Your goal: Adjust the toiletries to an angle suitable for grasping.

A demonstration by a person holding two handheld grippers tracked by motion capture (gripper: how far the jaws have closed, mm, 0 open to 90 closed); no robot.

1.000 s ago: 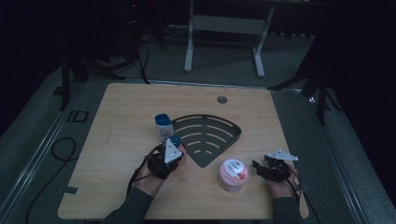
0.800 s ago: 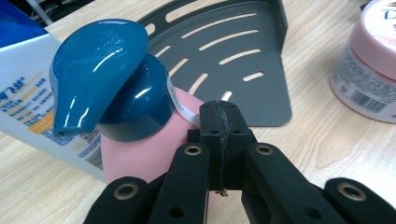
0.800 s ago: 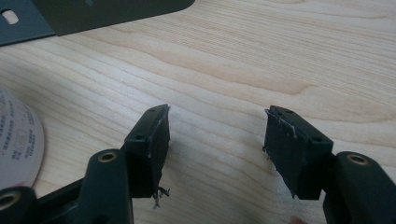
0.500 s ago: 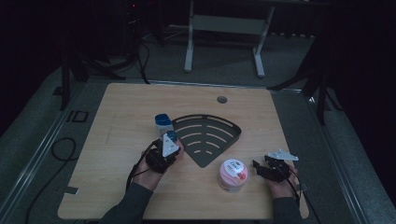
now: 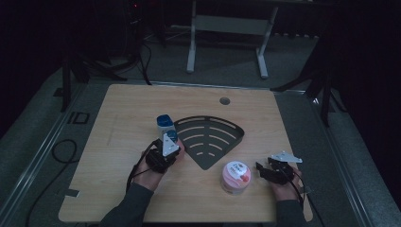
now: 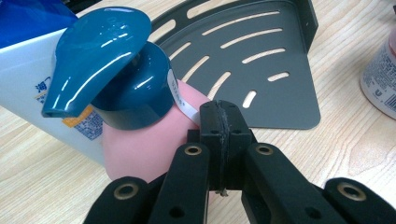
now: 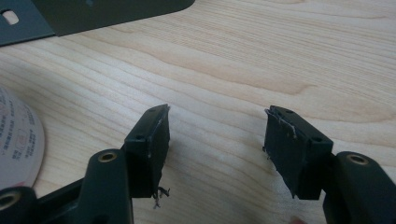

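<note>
A pink bottle (image 6: 140,144) with a teal pump head (image 6: 107,56) stands against a white bottle (image 6: 28,70) that has a blue cap (image 5: 164,122). My left gripper (image 6: 223,109) is shut, its jaws pressed flat together right beside the pink bottle's shoulder. A white label strip runs from the bottle to the jaw tips, and I cannot tell whether it is pinched. From above, the left gripper (image 5: 169,143) sits at the left edge of the dark slotted corner rack (image 5: 213,142). My right gripper (image 7: 215,140) rests low over bare wood with its jaws apart and nothing between them.
A round pink-and-white jar (image 5: 235,176) stands just left of the right gripper (image 5: 261,169), and its lid edge (image 7: 16,140) shows in the right gripper view. The rack (image 6: 261,70) lies flat mid-table. A cable hole (image 5: 225,100) sits near the far edge.
The left hand has crept a little farther from the person, closer to the two bottles. The right hand has stayed put.
</note>
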